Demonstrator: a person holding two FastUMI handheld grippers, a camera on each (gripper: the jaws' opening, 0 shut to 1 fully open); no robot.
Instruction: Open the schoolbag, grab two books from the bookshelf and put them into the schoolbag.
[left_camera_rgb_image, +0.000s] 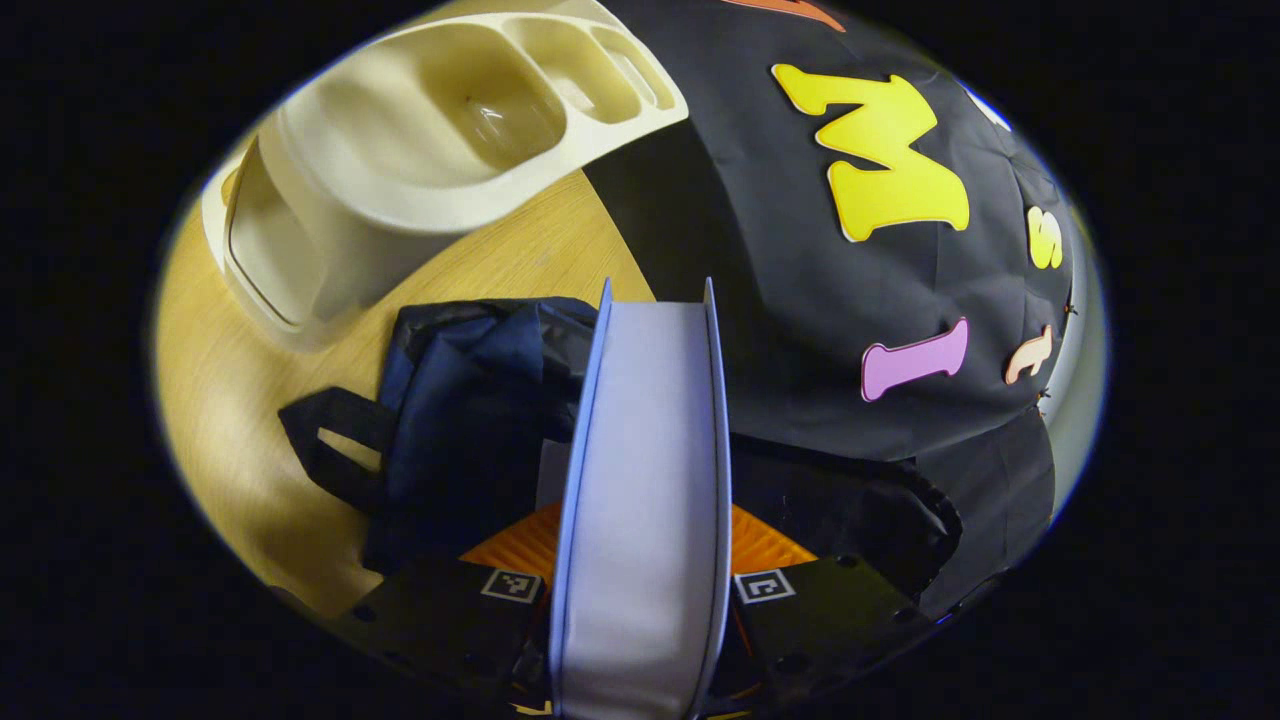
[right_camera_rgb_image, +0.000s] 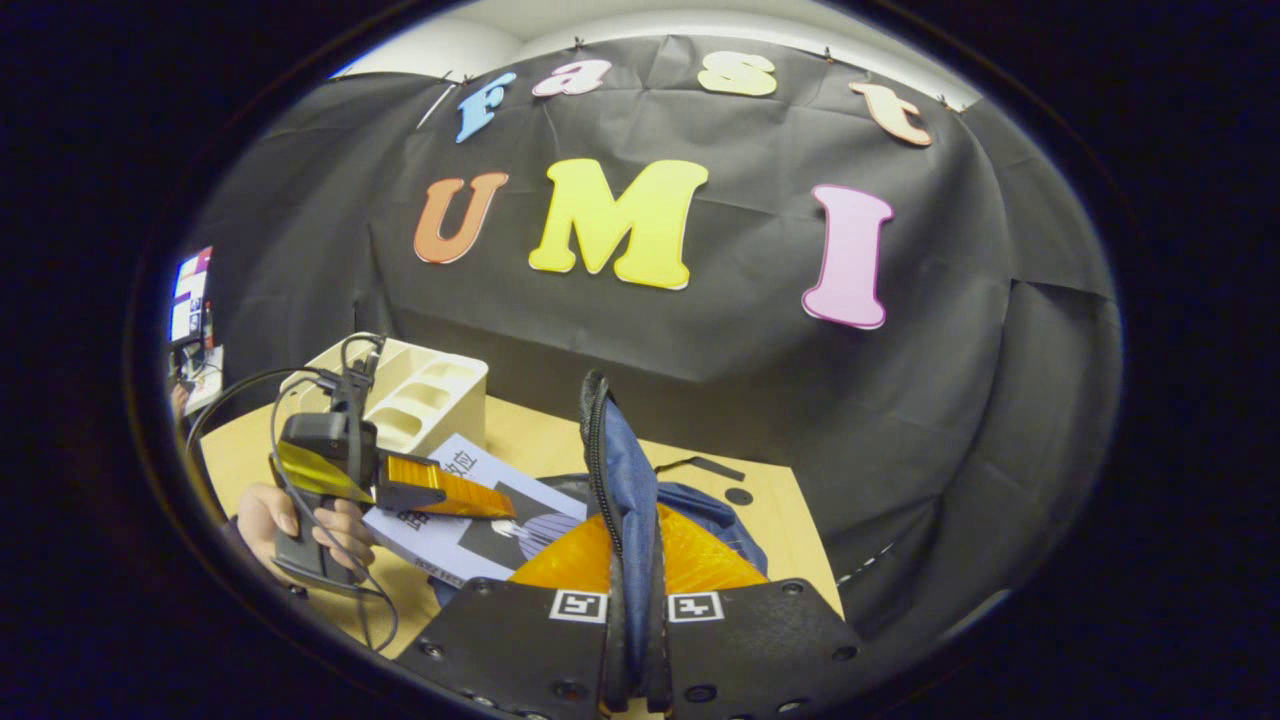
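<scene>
The left gripper (left_camera_rgb_image: 640, 590) was clamped on a book (left_camera_rgb_image: 645, 480), both fingers pressing its covers, with the page edge facing the camera in the left gripper view. The book hung just above the dark blue schoolbag (left_camera_rgb_image: 480, 420), which lay crumpled on the wooden table (left_camera_rgb_image: 230, 420) with a black strap trailing to one side. The cream bookshelf (left_camera_rgb_image: 420, 150), a tray with divided slots, stood behind the bag and looked empty in the slots visible. In the right gripper view, the right gripper (right_camera_rgb_image: 632, 640) was clenched on the zippered rim of the schoolbag (right_camera_rgb_image: 625, 480), lifting that edge upright to hold the mouth open. The same view showed the left gripper (right_camera_rgb_image: 440, 495) off to the side, held by a person's hand (right_camera_rgb_image: 300, 525), carrying the book (right_camera_rgb_image: 470, 530) flat over the table (right_camera_rgb_image: 760, 510) beside the bookshelf (right_camera_rgb_image: 420, 395), near the bag's opening. Judgement: the bag was already open and the step in hand was inserting a book; whether this was the first or second book could not be told, since the bag's interior was hidden. The next move would call for tilting the book's leading edge down into the mouth, keeping the rim lifted, then releasing only once the book sat inside. Risk: the soft fabric could fold and block entry.
</scene>
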